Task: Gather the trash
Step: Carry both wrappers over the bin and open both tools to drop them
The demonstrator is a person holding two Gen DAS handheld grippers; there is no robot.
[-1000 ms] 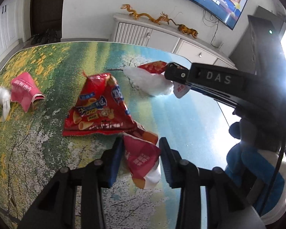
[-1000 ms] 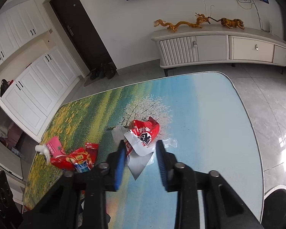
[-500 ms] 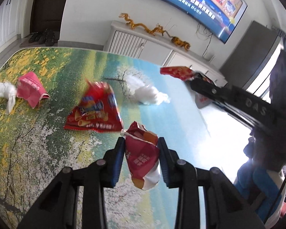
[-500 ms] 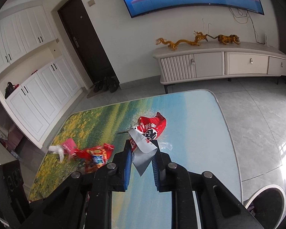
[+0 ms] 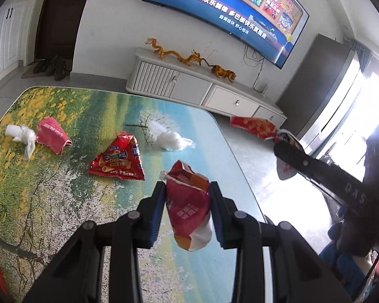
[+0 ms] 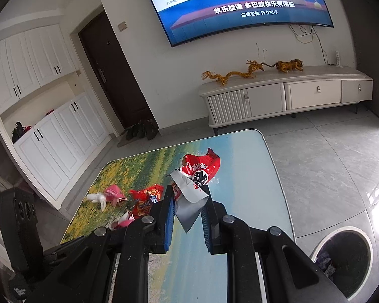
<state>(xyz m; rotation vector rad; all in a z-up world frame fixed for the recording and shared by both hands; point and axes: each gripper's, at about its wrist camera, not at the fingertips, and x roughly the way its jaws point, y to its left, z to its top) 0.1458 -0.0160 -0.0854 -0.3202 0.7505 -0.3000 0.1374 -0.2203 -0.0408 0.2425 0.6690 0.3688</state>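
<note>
Here the left hand-held gripper [image 5: 187, 197] pinches a crumpled red wrapper [image 5: 188, 209] between its blue pads, the foil creased, its white and orange lower end hanging free above the table [image 5: 63, 202]. The right hand-held gripper [image 6: 188, 202] is pressed together on a torn red packet [image 6: 199, 174], whose silver inner flap folds down to a point between the fingers.

The table has a glossy printed top, yellow and green on one side, pale blue toward its rounded far corner. On it lie a flat triangular chip bag [image 5: 117, 160], a pink folded wrapper [image 5: 53, 138] touching a knotted white tissue [image 5: 21, 136], and a wad of clear white plastic [image 5: 171, 140] near the far edge.

In the left wrist view the right gripper crosses the right side as a dark bar, its packet showing beyond the tip; the glare from the window washes out that corner. A red scrap at the lower left is cut off by the frame.

A round dark bin [image 6: 343, 257] stands on the grey tile floor just off the table's right edge, partly cut off, its contents hard to make out. The floor between the table and the low white cabinet [image 6: 285, 96] lies open.
</note>
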